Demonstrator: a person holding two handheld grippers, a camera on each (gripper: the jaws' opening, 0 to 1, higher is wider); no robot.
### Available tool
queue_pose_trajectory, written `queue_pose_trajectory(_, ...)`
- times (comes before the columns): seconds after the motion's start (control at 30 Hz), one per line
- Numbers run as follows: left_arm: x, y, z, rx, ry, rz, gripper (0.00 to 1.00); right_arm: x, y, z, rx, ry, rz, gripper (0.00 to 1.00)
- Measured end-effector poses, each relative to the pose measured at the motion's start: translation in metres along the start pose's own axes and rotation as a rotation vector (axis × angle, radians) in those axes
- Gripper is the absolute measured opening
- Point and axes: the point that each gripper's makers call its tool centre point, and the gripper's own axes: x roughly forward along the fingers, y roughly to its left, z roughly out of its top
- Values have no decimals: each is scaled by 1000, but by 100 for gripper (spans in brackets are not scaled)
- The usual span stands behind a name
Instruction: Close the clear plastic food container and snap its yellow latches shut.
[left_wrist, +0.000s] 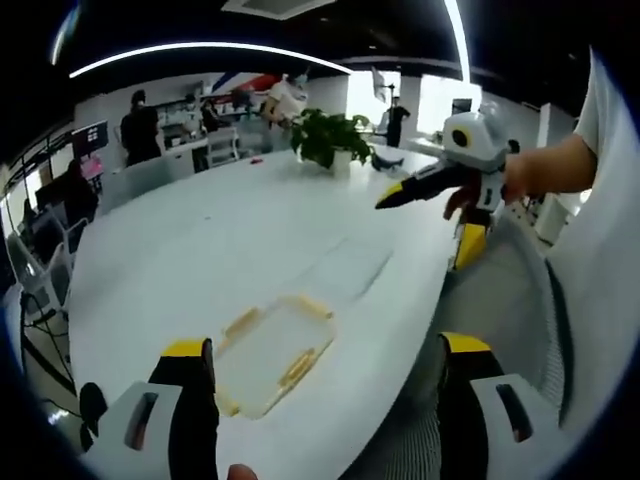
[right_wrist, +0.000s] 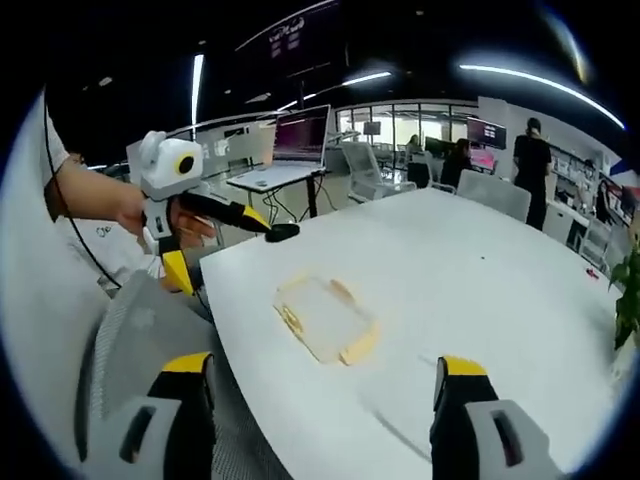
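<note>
On the white tabletop in the left gripper view, the clear plastic food container lies flat near the near edge, with yellow latches along its sides; it sits just ahead of and between the left hand-held gripper, whose two black, yellow-tipped jaws rise wide apart at the bottom, holding nothing and not touching the container. Upper right, the right hand-held gripper comes in over the tabletop edge, held by a hand, jaws tapering together to a dark point, well apart from the container. A potted plant stands at the far end of the tabletop, people and desks behind it. A grey mesh chair back is at the lower right beside the tabletop. In the right gripper view, the container lies on the tabletop near its left edge, yellow latches visible on its rim. The right hand-held gripper shows jaws spread wide at the bottom, empty, container ahead between them. The left hand-held gripper enters from the left, held by a hand; whether its jaws are apart is hard to judge here, tip above the tabletop edge, near the container, not touching. A laptop sits on a desk behind.
</note>
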Motion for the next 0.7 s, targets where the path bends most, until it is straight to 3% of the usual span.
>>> queue_pose_trajectory(0.37,2,22,-10,94,58,-56,86,23,-6,4,-116,61,63,85)
queue_pose_trajectory(0.7,4,46,-18,169,90,-82,81,46,-10,9,-148,92,122,81)
